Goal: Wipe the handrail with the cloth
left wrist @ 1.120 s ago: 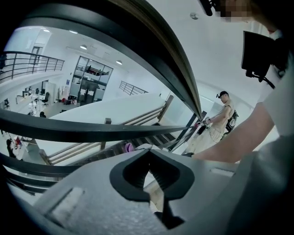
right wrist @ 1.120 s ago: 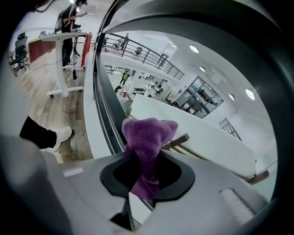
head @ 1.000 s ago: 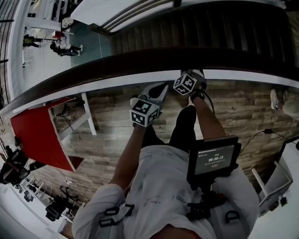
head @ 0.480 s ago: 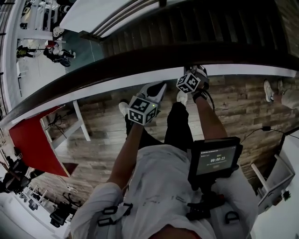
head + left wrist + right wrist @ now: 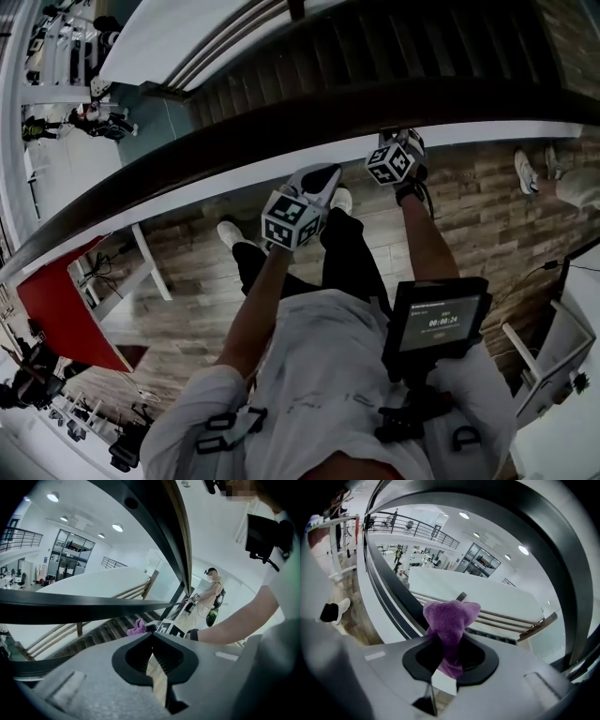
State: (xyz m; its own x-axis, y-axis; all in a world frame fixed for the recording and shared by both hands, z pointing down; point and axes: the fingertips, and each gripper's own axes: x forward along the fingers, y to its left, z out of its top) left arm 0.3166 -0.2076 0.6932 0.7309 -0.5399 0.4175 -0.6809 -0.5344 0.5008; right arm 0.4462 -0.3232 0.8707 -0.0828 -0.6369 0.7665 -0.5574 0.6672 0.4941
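The right gripper [image 5: 450,641] clenches the purple cloth [image 5: 451,615] close by the handrail [image 5: 281,136]; the left gripper [image 5: 152,644] is closed, empty.

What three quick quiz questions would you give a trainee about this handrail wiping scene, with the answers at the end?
1. True or false: the left gripper holds the cloth.
2. Multiple choice: what colour is the cloth in the right gripper? A white, B purple, C yellow.
3. Fill the gap: in the head view, the long dark bar running across just beyond both grippers is the ____.

Key
1. False. The left gripper is shut with nothing between its jaws; the right gripper is shut on the cloth.
2. B.
3. handrail.
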